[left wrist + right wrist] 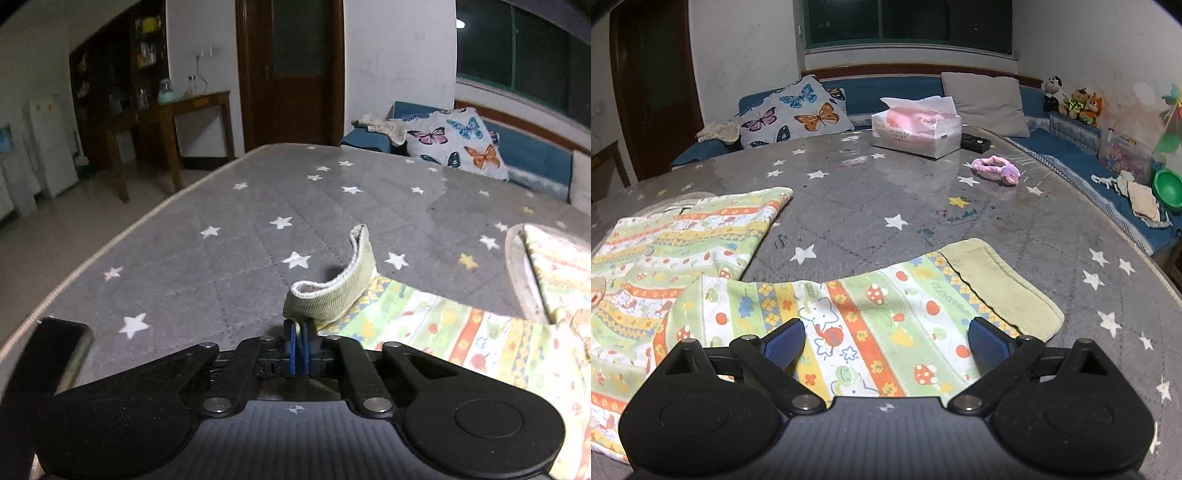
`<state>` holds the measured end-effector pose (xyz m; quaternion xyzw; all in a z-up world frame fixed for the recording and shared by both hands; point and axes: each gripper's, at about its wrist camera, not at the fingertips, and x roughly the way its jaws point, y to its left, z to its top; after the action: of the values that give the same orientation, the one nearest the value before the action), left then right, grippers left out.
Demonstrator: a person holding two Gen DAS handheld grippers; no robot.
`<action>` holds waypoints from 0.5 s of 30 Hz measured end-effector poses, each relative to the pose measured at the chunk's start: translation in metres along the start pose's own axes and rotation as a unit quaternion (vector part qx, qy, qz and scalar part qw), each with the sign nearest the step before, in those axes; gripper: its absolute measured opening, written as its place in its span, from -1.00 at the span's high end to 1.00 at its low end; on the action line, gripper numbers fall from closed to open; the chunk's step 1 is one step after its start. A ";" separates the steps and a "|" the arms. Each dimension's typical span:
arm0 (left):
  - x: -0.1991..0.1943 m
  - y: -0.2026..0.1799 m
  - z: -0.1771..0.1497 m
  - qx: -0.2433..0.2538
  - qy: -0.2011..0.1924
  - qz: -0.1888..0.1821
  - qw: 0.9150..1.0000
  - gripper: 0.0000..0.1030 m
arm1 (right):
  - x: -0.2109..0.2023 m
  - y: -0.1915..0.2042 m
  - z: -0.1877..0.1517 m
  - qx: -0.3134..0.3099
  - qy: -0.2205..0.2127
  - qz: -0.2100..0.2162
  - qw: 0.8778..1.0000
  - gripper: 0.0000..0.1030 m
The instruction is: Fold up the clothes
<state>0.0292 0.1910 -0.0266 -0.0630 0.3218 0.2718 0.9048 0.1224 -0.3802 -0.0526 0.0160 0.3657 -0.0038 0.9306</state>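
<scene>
- The garment (849,325) is a small printed piece with stripes, mushrooms and fruit, lying on the grey star-patterned bed (886,192); it looks like a child's pair of trousers or pyjamas, though the exact cut is hard to tell.
- One leg or sleeve lies flat across the right wrist view and ends in a pale green ribbed cuff (1001,291); another part spreads away to the left.
- The left gripper (299,332) has its blue pads pressed together on a second green cuff (332,288), which curls up off the bed and stands above it.
- The right gripper (886,339) is spread wide, its pads to either side of the flat leg, with nothing pinched; whether the pads touch the cloth I cannot tell.
- The fabric looks light, thin and limp: it will sag and drape from whatever point is held and will not keep a shape by itself.
- The ribbed cuffs seem thicker and firmer than the printed cloth, so they are the better places to pinch; a hold in the middle would likely bunch the cloth.
- A tissue box (916,127), a pink hair band (995,170) and a butterfly pillow (794,110) lie well apart from the garment, further up the bed.
</scene>
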 end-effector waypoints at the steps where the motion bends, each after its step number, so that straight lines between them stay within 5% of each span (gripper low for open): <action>1: 0.000 0.001 0.001 -0.001 0.000 0.012 1.000 0.62 | 0.000 0.001 0.000 -0.002 0.000 0.000 1.000 -0.89; 8: 0.001 0.012 0.011 -0.017 0.004 0.048 0.999 0.13 | -0.001 -0.001 -0.002 -0.001 -0.002 0.000 1.000 -0.90; 15: -0.018 -0.025 0.010 0.031 -0.014 -0.019 0.999 -0.31 | -0.008 0.002 -0.003 0.006 0.000 0.009 1.000 -0.90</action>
<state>0.0369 0.1646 -0.0092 -0.0367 0.3158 0.2453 0.9158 0.1144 -0.3778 -0.0490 0.0246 0.3659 0.0026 0.9303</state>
